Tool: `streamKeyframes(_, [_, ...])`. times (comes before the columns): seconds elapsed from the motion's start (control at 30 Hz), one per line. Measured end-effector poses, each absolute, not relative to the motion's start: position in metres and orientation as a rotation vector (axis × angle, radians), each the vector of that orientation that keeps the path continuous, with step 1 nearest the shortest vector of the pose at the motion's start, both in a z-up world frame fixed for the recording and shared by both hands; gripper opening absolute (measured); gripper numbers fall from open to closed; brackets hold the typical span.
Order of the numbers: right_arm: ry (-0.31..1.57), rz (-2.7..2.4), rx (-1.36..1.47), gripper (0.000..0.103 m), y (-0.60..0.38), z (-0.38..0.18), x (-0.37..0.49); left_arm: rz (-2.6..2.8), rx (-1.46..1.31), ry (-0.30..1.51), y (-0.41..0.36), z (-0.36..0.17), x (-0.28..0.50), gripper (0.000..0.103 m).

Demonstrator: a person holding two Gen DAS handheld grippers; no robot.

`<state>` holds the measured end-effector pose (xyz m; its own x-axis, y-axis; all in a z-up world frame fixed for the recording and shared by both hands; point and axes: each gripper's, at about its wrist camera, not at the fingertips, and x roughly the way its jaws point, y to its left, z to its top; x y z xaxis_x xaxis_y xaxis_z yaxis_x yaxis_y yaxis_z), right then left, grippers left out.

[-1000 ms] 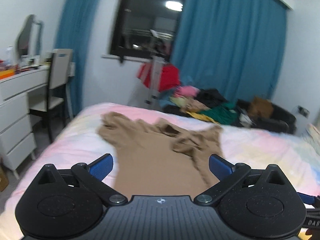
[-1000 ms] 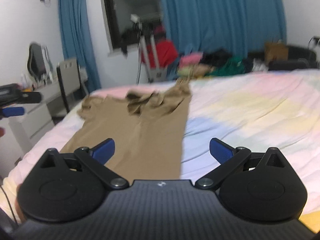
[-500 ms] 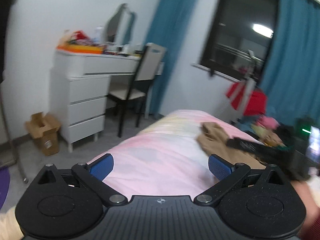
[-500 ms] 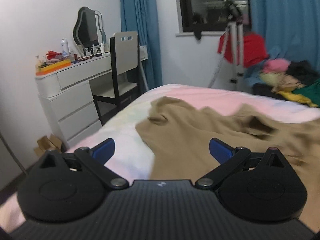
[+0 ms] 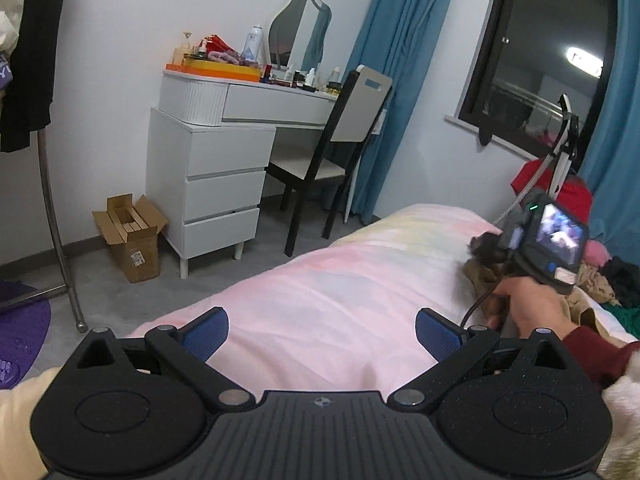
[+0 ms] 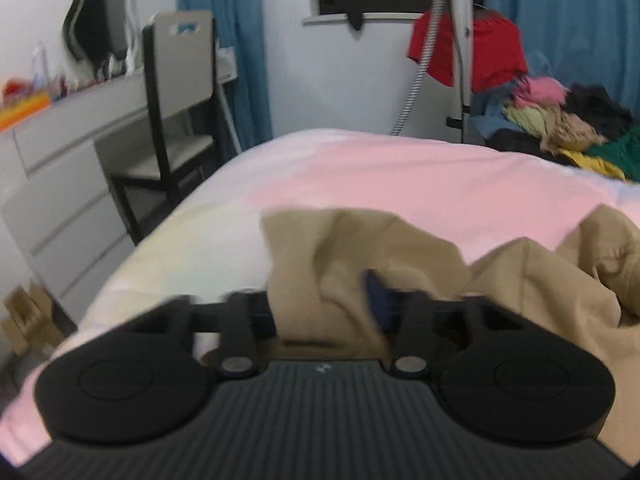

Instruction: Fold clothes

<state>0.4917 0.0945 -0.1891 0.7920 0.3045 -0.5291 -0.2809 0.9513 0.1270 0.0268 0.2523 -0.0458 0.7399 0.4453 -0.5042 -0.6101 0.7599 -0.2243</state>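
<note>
A tan garment (image 6: 360, 252) lies crumpled on the pink pastel bed (image 6: 400, 168). My right gripper (image 6: 328, 304) is shut on a bunched fold of the tan garment near its upper left corner; cloth fills the space between the fingers. In the left wrist view the right gripper (image 5: 484, 246) shows at the right, held in a hand, over a bit of the tan garment (image 5: 480, 276). My left gripper (image 5: 322, 328) is open and empty above the bed's (image 5: 340, 292) pink cover, left of the garment.
A white dresser (image 5: 216, 172) with a mirror and a black chair (image 5: 332, 152) stand left of the bed. A cardboard box (image 5: 132, 236) sits on the floor. A pile of clothes (image 6: 560, 128) and a garment steamer (image 6: 460, 40) stand beyond the bed.
My right gripper has moved forward to the garment's corner and shut on a fold of it. My left gripper has swung left, away from the garment, still open.
</note>
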Motion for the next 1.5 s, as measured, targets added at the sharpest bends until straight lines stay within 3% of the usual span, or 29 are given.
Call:
streamKeyframes(0.43, [0.334,0.320,0.287,0.009,-0.107,-0.080,0.429,0.539,-0.377,0.354,0.215,-0.025,0.013,0.101])
streamKeyframes(0.67, [0.400,0.148,0.410,0.009,-0.227,-0.129,0.421,0.450,-0.263,0.350,0.168,-0.021,0.022,0.101])
streamKeyframes(0.83, [0.493,0.107,0.519,0.013,-0.256,-0.182,0.427,0.411,-0.219,0.373,0.149,-0.029,0.032,0.101])
streamKeyframes(0.87, [0.508,0.104,0.520,0.015,-0.256,-0.187,0.429,0.405,-0.210,0.376,0.145,-0.030,0.035,0.101])
streamKeyframes(0.93, [0.535,0.109,0.500,0.041,-0.252,-0.191,0.431,0.388,-0.187,0.393,0.138,-0.034,0.041,0.101])
streamKeyframes(0.97, [0.535,0.117,0.487,0.070,-0.250,-0.190,0.428,0.378,-0.177,0.404,0.136,-0.035,0.044,0.101])
streamKeyframes(1.0, [0.530,0.126,0.473,0.089,-0.249,-0.189,0.423,0.367,-0.169,0.413,0.134,-0.037,0.046,0.101])
streamKeyframes(1.17, [0.501,0.191,0.419,0.088,-0.244,-0.162,0.384,0.328,-0.154,0.432,0.131,-0.040,0.052,0.101])
streamKeyframes(1.5, [0.426,0.291,0.350,0.088,-0.244,-0.098,0.200,0.245,-0.175,0.402,0.135,-0.016,0.015,0.101])
